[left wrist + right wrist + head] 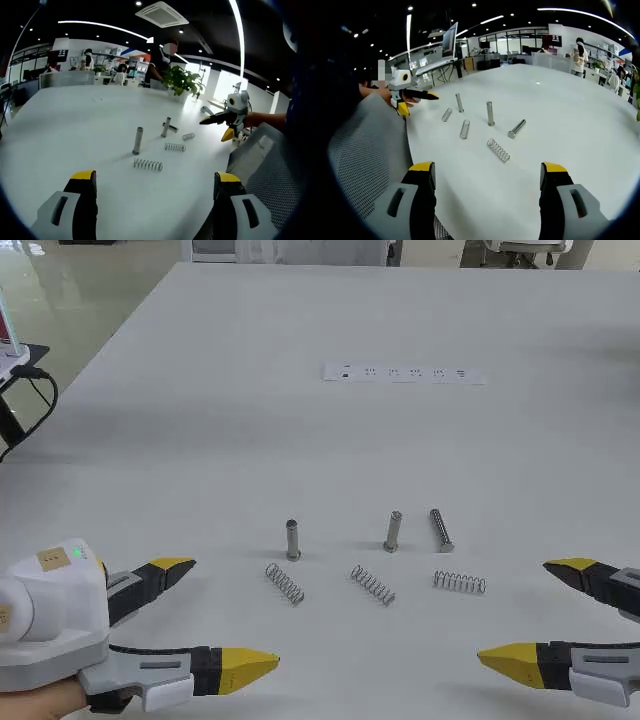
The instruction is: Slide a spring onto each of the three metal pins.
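Note:
Three metal pins sit mid-table: the left pin (292, 539) and the middle pin (393, 531) stand upright, and the right pin (440, 529) lies on its side. In front of each lies a loose spring: left spring (284, 583), middle spring (372, 584), right spring (459, 582). My left gripper (232, 612) is open at the near left, short of the left spring (148, 164). My right gripper (513, 608) is open at the near right, beside the right spring (498, 150). Neither holds anything.
A white label strip (404, 373) lies farther back on the white table (200, 420). The table's left edge runs diagonally, with a black cable (40, 390) beyond it. A grey mesh chair back (365, 145) sits near the table's front edge.

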### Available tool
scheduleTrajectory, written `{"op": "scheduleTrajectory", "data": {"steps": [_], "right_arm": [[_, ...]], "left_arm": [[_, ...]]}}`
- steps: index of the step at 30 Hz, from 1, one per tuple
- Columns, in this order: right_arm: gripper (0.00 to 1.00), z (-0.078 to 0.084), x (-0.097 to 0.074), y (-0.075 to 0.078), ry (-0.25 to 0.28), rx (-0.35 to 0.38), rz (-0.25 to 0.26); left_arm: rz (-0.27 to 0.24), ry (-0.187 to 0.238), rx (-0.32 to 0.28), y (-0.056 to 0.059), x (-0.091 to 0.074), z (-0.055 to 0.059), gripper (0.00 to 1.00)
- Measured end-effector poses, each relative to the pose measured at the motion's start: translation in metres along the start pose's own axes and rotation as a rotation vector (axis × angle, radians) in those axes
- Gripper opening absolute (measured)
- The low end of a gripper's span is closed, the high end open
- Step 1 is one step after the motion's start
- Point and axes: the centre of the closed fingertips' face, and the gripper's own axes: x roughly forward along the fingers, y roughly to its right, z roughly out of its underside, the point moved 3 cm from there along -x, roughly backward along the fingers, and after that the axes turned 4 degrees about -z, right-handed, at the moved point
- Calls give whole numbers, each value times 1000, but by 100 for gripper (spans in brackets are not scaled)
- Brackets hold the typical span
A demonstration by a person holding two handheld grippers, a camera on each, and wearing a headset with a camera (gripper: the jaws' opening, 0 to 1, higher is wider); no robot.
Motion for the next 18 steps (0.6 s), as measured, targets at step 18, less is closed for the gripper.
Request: {"op": "scheduleTrajectory", "data": {"steps": [18], "right_arm": [[84, 2, 1, 1, -1, 16, 4]], "left_arm": [[5, -7, 0, 0, 0, 1, 91]]}}
